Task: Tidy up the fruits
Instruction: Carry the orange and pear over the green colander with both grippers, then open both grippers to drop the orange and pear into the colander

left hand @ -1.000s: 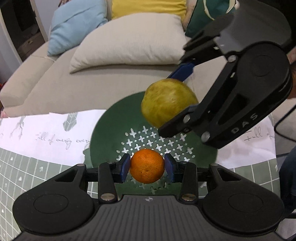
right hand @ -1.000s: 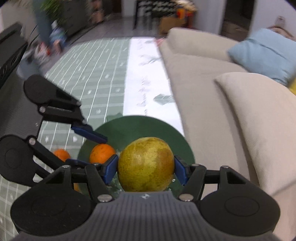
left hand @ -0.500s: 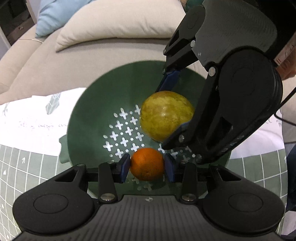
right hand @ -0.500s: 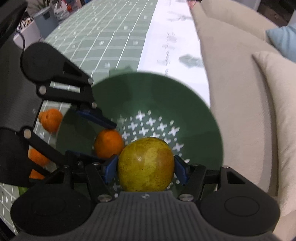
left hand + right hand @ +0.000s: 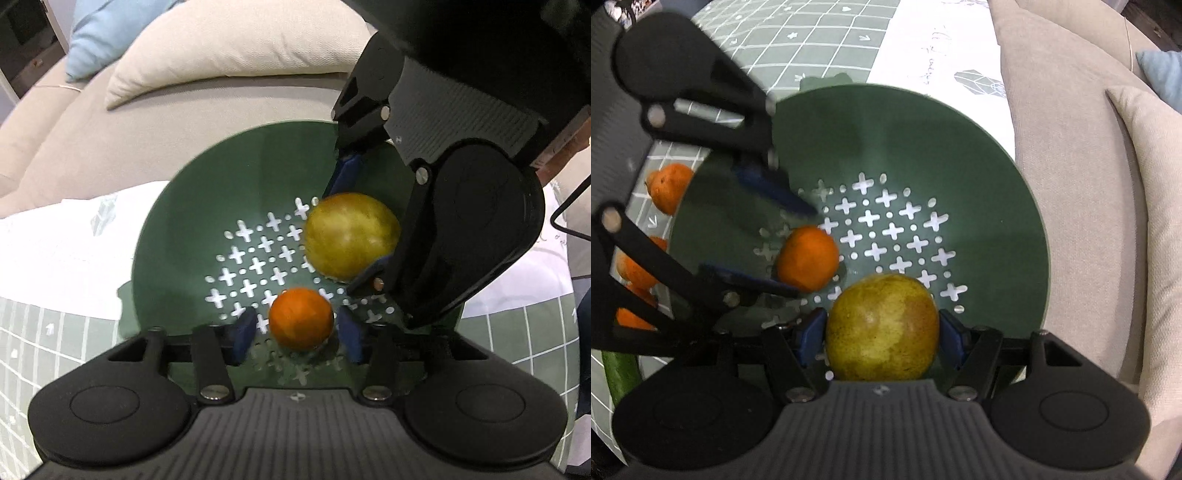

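A green perforated colander [image 5: 177, 229] [image 5: 979, 147] stands on the table. My left gripper [image 5: 297, 334] [image 5: 798, 251] is open inside it. Its blue pads stand apart from an orange [image 5: 300, 318] [image 5: 807, 258] that rests on the colander's bottom between them. My right gripper [image 5: 882, 334] is shut on a yellow-green pear [image 5: 882, 328] [image 5: 351, 234] and holds it low inside the colander, just right of the orange.
Several more oranges [image 5: 666, 186] and a green cucumber [image 5: 618, 373] lie on the checked tablecloth [image 5: 820, 33] left of the colander. A beige sofa [image 5: 48, 147] with cushions [image 5: 236, 44] stands behind the table.
Both grippers moved down into the colander. My left gripper opened and let go of the orange, which now rests on the bottom. The right still holds the pear.
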Demonstrator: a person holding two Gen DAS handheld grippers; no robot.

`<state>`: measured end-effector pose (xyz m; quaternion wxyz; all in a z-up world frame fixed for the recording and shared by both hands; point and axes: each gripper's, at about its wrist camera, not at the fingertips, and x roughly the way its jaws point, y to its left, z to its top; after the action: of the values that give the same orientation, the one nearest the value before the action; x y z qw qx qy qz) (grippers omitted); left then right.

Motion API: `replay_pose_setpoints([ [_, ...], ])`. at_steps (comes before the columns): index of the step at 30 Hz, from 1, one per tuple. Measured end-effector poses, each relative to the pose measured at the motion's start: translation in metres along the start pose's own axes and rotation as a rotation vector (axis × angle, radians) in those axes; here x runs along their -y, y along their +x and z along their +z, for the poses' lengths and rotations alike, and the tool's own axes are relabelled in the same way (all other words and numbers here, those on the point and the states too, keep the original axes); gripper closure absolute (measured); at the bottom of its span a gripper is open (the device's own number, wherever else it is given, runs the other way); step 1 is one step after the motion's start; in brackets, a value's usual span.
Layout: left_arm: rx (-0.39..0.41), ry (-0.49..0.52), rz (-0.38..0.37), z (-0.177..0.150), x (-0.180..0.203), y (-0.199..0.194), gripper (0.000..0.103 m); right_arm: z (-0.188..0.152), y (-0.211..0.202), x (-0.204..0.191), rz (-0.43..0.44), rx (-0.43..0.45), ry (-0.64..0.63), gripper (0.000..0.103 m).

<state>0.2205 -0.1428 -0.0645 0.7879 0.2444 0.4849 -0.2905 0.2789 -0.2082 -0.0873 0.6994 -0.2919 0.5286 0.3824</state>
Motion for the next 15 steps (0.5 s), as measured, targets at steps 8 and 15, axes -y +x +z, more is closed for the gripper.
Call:
replay_pose_setpoints([
  [8,0.113,-0.108,0.067,-0.027,-0.009,-0.064,0.039,-0.001,-0.055,-0.002,-0.066,0.153,0.104,0.039],
  [15,0.207,-0.281,0.140,-0.093,-0.007,-0.124,0.039,-0.042,-0.119,-0.059,-0.153,0.365,0.217,0.035],
])
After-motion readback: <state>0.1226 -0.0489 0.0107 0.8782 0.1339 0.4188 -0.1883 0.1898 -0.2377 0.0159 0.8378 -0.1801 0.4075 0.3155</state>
